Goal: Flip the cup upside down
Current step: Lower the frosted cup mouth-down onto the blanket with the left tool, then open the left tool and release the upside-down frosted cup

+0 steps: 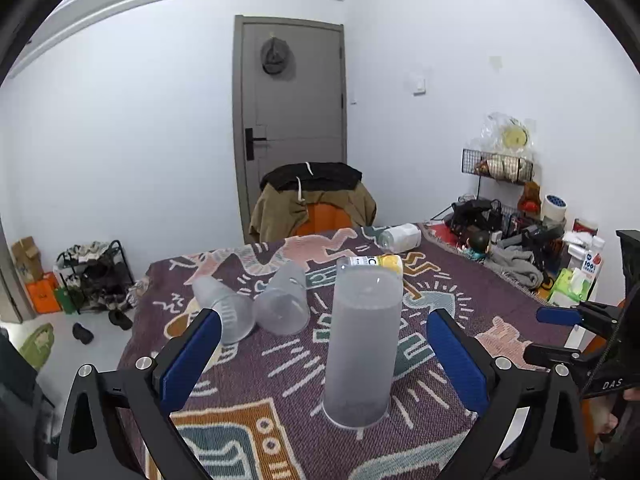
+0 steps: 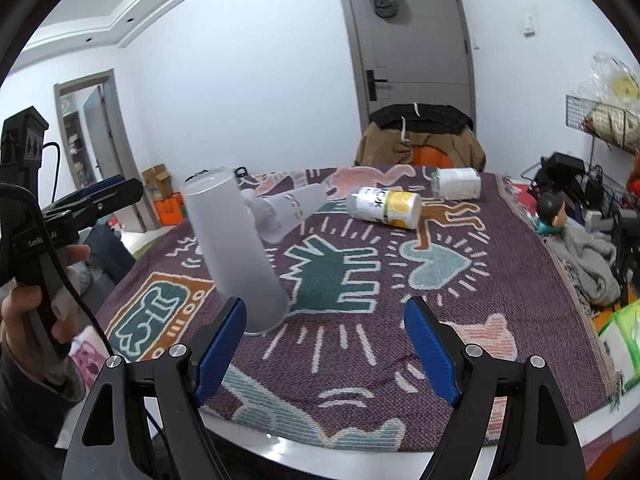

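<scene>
A tall frosted plastic cup (image 1: 362, 344) stands upside down, rim on the patterned table cloth (image 1: 304, 432). It also shows in the right wrist view (image 2: 236, 256), left of centre. My left gripper (image 1: 324, 344) is open, its blue pads either side of the cup and not touching it. My right gripper (image 2: 326, 336) is open and empty over the cloth, just right of the cup. It shows at the right edge of the left wrist view (image 1: 560, 334).
Two frosted cups (image 1: 224, 308) (image 1: 284, 300) lie on their sides behind. A yellow-labelled can (image 2: 386, 206) and a white bottle (image 2: 458, 184) lie farther back. A chair with clothes (image 2: 420, 132) stands behind the table. Clutter (image 2: 580, 256) lines the right edge.
</scene>
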Demonstrator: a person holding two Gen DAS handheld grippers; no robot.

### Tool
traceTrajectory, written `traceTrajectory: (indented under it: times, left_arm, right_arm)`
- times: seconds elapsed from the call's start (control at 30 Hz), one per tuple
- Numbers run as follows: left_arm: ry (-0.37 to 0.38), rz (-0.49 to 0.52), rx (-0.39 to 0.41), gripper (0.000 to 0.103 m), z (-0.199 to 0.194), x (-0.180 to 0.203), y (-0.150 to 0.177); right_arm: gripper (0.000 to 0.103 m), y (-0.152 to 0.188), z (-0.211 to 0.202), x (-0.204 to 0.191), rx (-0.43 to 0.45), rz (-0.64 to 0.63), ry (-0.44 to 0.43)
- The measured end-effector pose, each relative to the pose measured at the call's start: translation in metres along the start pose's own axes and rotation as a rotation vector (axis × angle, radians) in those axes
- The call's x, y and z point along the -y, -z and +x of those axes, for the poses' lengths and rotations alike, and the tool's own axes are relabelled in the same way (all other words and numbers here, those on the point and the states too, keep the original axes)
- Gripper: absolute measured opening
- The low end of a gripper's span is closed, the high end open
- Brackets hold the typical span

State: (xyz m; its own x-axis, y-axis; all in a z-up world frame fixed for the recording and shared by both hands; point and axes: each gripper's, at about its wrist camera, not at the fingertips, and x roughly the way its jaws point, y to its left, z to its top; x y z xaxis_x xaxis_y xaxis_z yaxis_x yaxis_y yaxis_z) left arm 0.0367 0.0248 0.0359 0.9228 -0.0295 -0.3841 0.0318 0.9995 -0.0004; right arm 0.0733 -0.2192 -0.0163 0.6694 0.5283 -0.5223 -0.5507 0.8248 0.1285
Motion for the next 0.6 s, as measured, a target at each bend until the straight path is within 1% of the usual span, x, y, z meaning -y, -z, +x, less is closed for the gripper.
traceTrajectory:
  times: [0.13, 0.23, 0.47, 0.6]
  left_arm:
    - [0.009, -0.036, 0.002, 0.103, -0.009, -0.009, 0.012]
    - [0.003, -0.047, 0.004, 0.103, -0.013, -0.013, 0.018]
    - [-0.008, -0.072, 0.017, 0.103, -0.027, -0.022, 0.031]
    - [0.010, -0.096, 0.021, 0.103, -0.032, -0.026, 0.040]
  right_arm:
    - [0.081, -0.001, -0.002, -0.008, 0.004, -0.024, -0.011]
    - [0.081, -0.001, -0.002, -0.011, 0.000, -0.035, -0.013]
    - [0.081, 0.001, -0.003, -0.010, -0.010, -0.025, -0.017]
    - [0.081, 0.002, -0.007, -0.012, -0.002, -0.031, -0.015]
